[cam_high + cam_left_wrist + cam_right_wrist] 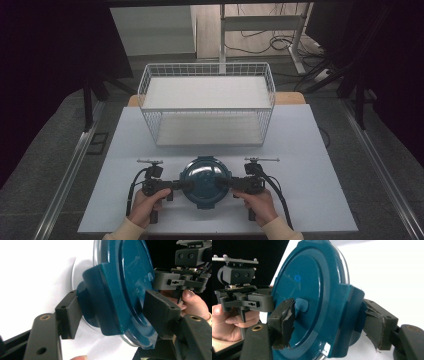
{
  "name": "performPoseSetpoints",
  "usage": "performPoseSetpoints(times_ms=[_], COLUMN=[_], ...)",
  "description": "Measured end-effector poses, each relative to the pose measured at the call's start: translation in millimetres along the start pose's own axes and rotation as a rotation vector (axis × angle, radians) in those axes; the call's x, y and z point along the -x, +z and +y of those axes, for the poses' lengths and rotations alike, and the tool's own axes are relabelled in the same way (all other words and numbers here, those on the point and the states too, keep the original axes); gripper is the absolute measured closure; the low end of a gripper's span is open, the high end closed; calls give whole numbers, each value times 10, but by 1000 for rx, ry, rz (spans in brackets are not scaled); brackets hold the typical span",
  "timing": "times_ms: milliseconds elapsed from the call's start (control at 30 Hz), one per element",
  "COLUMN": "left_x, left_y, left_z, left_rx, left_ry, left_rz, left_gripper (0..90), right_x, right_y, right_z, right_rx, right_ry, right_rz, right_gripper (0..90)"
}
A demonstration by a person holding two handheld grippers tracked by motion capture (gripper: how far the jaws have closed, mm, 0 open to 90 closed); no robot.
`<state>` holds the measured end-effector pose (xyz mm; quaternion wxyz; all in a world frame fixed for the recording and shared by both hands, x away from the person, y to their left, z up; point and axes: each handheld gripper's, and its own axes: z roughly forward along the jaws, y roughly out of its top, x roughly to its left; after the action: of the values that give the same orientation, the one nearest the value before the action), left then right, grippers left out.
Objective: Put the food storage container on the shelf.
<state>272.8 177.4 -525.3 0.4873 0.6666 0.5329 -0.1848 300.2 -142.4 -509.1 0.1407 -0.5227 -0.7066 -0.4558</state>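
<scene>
A round container with a dark teal lid (pixel 204 181) lies on the white table near its front edge, between my two grippers. My left gripper (pixel 182 185) comes in from the left, its jaws closed over the lid's side latch (pixel 100 307), one pad under the latch and one on the lid's top. From the right, my right gripper (pixel 226 185) clamps the opposite latch (pixel 352 315) in the same way. A clear rim shows below the lid (pixel 135 340). Each gripper view also shows the other hand and its gripper beyond the lid.
A white wire basket (pixel 206 102) stands at the back of the table (pixel 310 200), its open side facing me. Bare table lies to the left and right of my hands. Metal rails and dark curtains flank the table.
</scene>
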Motion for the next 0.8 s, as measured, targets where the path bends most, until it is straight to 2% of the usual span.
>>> performPoseSetpoints(times_ms=[300, 467, 567, 800], left_x=[145, 201, 251, 483], left_y=[-74, -83, -104, -240], left_z=[-62, -72, -71, -64], left_rx=[23, 35, 47, 90], left_ry=[57, 75, 87, 174], left_rz=[30, 39, 34, 46], left_gripper=[418, 424, 427, 433], right_x=[-66, -151, -183, -344], right_y=[-119, -166, -206, -353], right_z=[-90, -92, -79, -39], right_rx=[50, 59, 76, 118], right_ry=[-49, -143, -167, -263], right_rz=[8, -15, -15, -2], right_gripper=[366, 369, 369, 369])
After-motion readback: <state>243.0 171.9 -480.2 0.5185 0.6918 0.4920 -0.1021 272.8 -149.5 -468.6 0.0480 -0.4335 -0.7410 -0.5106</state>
